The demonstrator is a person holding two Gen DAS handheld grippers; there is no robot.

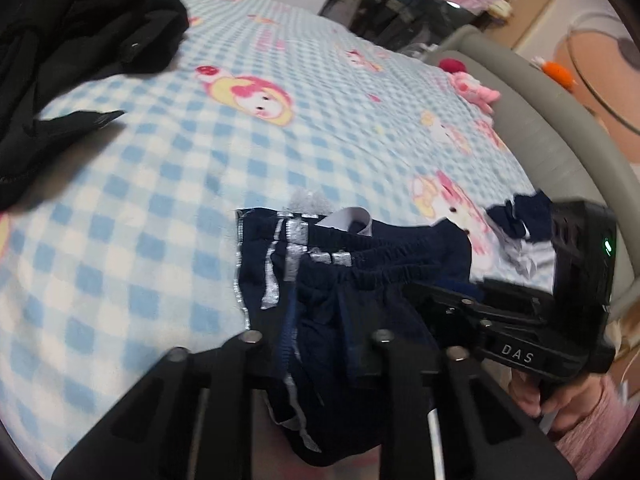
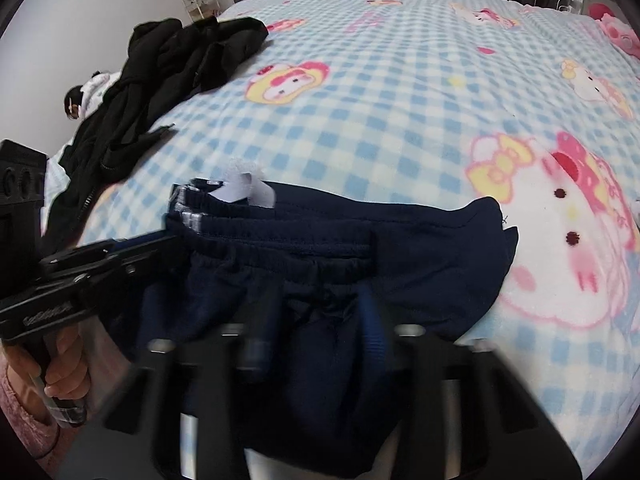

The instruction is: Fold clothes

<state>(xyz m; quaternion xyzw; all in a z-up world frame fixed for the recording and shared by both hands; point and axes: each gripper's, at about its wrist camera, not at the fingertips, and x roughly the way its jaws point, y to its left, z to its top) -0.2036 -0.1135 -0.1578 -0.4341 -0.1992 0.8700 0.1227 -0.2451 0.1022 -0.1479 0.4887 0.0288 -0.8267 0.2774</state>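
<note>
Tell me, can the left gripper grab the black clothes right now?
Probably not. The left gripper is shut on the navy pants, and the black clothes lie far off across the checkered blanket.

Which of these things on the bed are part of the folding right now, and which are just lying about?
In the job:
- navy trousers, striped, waistband bunched at the near bed edge
- left claw, clamped on the waistband
- right claw, clamped on it too

Lying about:
- black clothes
- checked cartoon blanket
- pink plush toy
</note>
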